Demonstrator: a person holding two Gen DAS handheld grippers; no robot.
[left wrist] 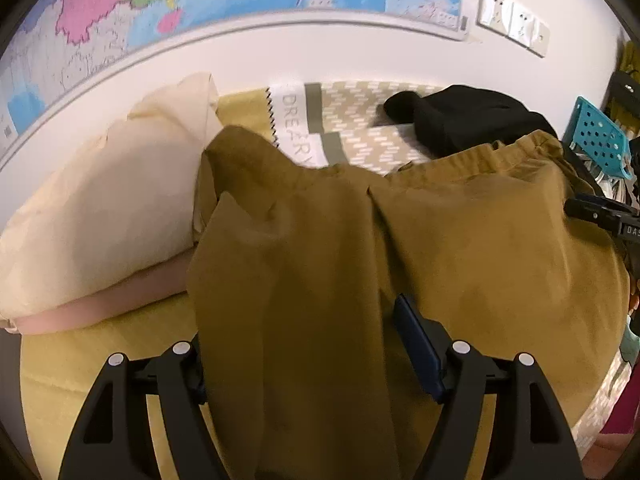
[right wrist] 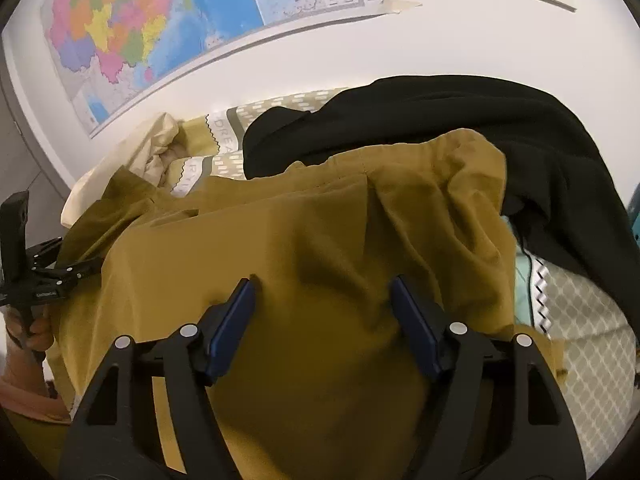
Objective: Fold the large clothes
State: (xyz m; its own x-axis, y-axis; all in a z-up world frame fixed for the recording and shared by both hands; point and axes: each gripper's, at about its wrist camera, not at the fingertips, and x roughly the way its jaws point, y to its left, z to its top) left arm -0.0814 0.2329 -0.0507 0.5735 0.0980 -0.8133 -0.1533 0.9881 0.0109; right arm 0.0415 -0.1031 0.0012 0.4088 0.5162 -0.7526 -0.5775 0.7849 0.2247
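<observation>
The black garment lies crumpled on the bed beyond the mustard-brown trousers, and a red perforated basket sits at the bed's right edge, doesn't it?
Not quite: the basket is blue, not red, as the left wrist view shows at the bed's right edge. The rest holds: the black garment lies crumpled on the bed beyond the mustard-brown trousers.

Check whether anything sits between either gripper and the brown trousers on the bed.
Nothing visible does. The brown trousers lie directly between the open fingers of the right gripper, and the left gripper also straddles the cloth. The black garment lies beyond, past the waistband.
</observation>
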